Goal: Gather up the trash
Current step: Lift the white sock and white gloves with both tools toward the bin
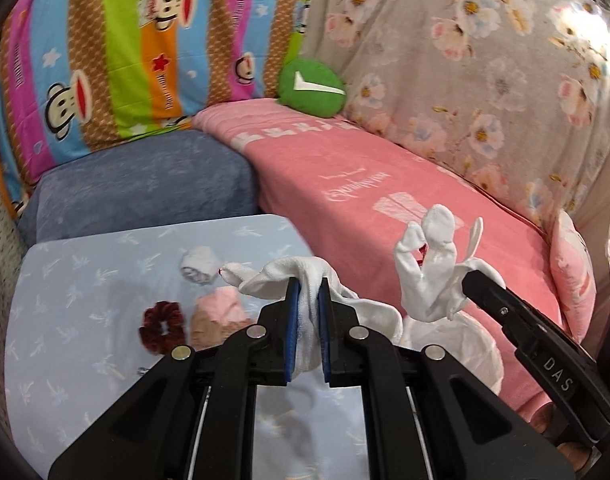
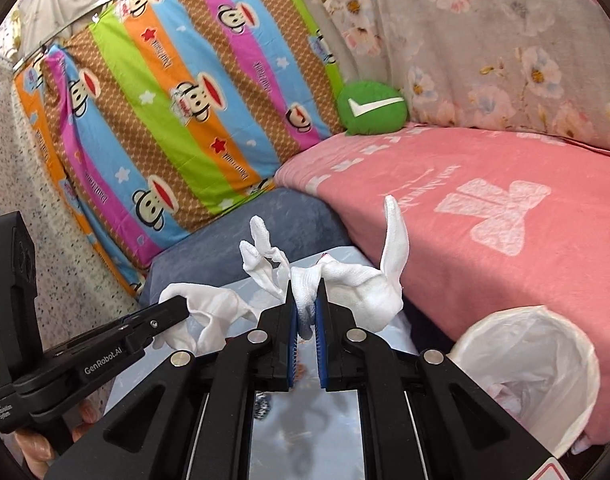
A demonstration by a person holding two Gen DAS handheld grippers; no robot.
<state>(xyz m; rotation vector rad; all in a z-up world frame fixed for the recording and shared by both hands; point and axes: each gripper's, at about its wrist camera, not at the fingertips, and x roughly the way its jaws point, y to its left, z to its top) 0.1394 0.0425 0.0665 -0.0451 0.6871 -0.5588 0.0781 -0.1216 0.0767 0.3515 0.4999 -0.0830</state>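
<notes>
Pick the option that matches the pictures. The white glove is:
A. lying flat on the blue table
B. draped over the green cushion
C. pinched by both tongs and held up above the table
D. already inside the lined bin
C: the left tongs and the right tongs are each shut on part of the white glove, which hangs above the table, outside the bin.

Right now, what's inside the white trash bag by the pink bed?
Inside the white trash bag only crumpled whitish, slightly pink stuff shows near its mouth. Anything deeper is hidden by the bag's folds.
</notes>
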